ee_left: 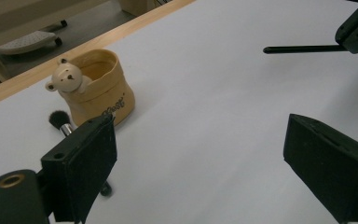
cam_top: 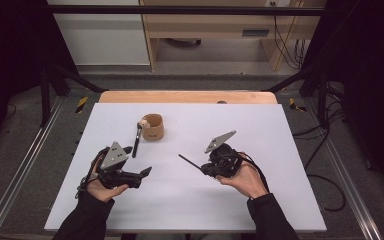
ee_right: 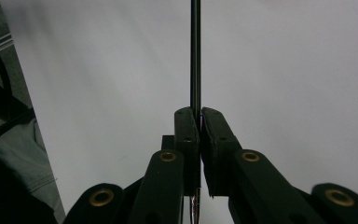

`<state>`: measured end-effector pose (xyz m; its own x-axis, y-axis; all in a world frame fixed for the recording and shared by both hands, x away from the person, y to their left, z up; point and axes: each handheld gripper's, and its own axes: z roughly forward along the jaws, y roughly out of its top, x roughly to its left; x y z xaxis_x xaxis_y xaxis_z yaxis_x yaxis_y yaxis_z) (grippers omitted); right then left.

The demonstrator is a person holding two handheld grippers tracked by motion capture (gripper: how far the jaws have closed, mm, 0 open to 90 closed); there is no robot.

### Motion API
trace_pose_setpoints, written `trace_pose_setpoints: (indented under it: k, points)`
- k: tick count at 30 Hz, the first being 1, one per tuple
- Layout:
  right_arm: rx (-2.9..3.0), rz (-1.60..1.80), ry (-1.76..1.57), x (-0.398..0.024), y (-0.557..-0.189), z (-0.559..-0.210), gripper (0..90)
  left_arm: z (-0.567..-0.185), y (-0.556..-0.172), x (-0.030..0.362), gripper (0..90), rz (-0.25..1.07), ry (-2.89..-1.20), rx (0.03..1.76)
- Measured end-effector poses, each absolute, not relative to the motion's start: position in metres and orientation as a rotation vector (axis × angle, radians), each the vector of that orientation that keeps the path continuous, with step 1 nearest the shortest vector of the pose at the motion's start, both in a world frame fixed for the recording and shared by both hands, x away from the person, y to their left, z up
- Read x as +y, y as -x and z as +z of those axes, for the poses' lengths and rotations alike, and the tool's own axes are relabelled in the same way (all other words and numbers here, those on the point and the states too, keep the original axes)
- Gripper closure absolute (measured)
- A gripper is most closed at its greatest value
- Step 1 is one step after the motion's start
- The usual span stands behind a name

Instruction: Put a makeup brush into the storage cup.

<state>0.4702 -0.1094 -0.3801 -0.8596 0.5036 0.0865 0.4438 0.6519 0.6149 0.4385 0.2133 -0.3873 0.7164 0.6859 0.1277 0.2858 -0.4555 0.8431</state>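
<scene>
A: Starting at the left, what is the left gripper doing?

B: Its jaws stand wide apart with nothing between them, above the white table sheet. In the left gripper view the same gripper looks past its two black pads toward a small tan fabric pouch.

A: And just beyond it?

B: A makeup brush with a black handle lies flat on the sheet, just left of the pouch. Its dark bristle tuft lies close by the base of the pouch. A little cream bear figure sits at the pouch's rim.

A: Then the right side?

B: The right gripper is clamped on a thin black stick, likely a slim brush handle, which juts up and left from the jaws, off the sheet. In the right gripper view that gripper has its pads pressed together on the rod, which runs straight up between them. The stick's tip is well apart from the pouch.
</scene>
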Motion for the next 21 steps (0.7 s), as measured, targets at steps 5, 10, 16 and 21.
trace_pose_setpoints:
  k: [5, 10, 16, 21]
  points:
    - [2.777, 1.005, -0.8, -0.11, -0.471, -0.38, 85.8, -0.385, -0.439, 0.203, 8.9, 0.596, -2.094, 0.692]
    - [2.791, 1.013, -0.778, -0.109, -0.471, -0.38, 85.8, -0.385, -0.44, 0.194, 9.0, 0.595, -2.137, 0.663]
    - [2.81, 1.007, -0.764, -0.107, -0.471, -0.381, 85.8, -0.384, -0.438, 0.177, 9.4, 0.612, -2.209, 0.596]
    - [2.827, 0.998, -0.745, -0.106, -0.471, -0.382, 85.8, -0.384, -0.437, 0.168, 9.4, 0.63, -2.264, 0.545]
